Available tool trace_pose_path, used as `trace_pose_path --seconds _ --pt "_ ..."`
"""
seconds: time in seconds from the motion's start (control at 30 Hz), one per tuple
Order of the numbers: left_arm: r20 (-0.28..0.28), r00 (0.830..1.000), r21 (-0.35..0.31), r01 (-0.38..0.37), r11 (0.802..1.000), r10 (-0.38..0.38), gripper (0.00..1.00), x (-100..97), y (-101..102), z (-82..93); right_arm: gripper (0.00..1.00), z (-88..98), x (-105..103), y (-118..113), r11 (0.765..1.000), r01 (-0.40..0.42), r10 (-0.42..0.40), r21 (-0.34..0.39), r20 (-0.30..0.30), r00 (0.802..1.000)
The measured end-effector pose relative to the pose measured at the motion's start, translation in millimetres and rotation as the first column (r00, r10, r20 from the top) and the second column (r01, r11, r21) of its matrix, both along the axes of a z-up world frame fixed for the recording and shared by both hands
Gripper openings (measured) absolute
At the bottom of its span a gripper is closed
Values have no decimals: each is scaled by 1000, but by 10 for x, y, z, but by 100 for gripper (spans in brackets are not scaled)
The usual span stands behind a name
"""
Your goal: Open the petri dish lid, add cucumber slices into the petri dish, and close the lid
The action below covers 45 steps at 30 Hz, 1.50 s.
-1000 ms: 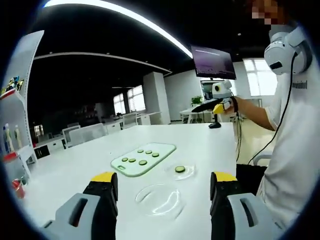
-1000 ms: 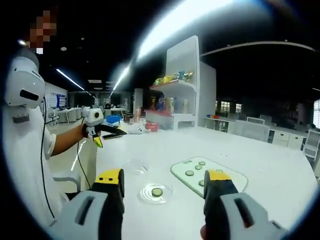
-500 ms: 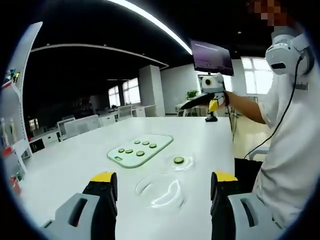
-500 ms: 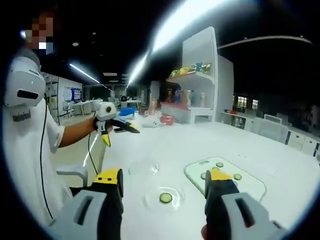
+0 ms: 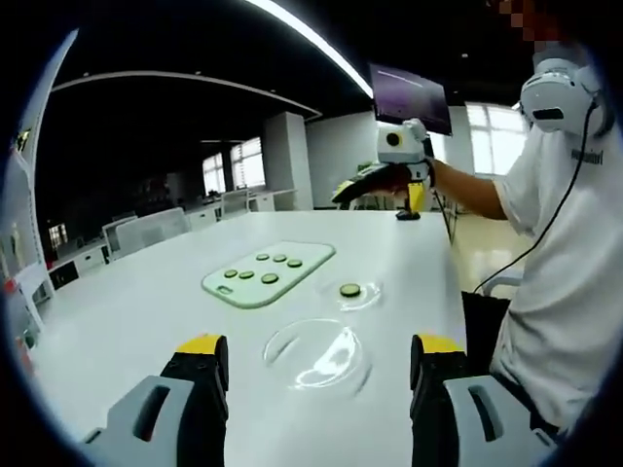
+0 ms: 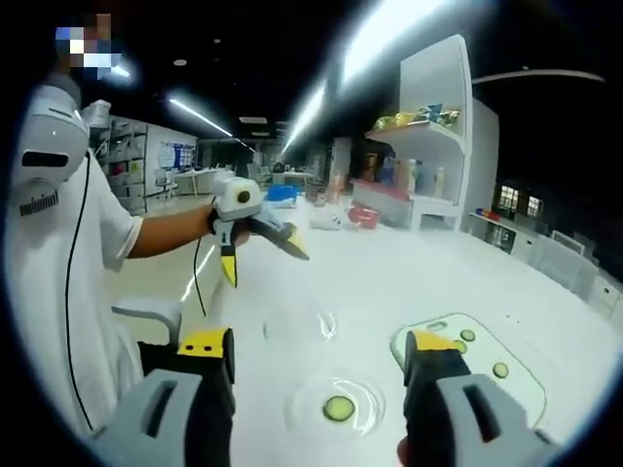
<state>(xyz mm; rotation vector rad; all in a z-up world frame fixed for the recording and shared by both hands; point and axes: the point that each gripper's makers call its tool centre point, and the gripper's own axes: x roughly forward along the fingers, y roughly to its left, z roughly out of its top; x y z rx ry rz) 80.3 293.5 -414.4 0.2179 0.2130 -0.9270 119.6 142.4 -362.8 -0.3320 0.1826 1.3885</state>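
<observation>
Clear petri dish [image 5: 350, 293] holds one cucumber slice [image 5: 349, 290], lid [image 5: 317, 355] off beside it.

We see a white table [image 5: 146, 311], a wall-mounted monitor [image 5: 410, 99] beyond its far end, and a white shelf unit [image 6: 438, 146] with colourful bottles standing past its far edge.

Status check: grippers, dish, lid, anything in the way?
Both grippers open, holding nothing, above the table. Petri dish uncovered, one cucumber slice inside. Lid lies apart on table. Path looks clear.
</observation>
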Motion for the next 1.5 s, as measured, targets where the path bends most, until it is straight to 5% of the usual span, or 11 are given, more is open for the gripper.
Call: trace_pose_path --seconds 0.87,1.5 --pt "-67 995 43 72 996 -69 76 142 -35 -312 74 -570 13 637 974 -147 145 -173 -24 989" --pt "-109 988 61 113 992 -106 74 225 -156 -534 76 -997 78 851 944 -200 194 -263 -47 980"
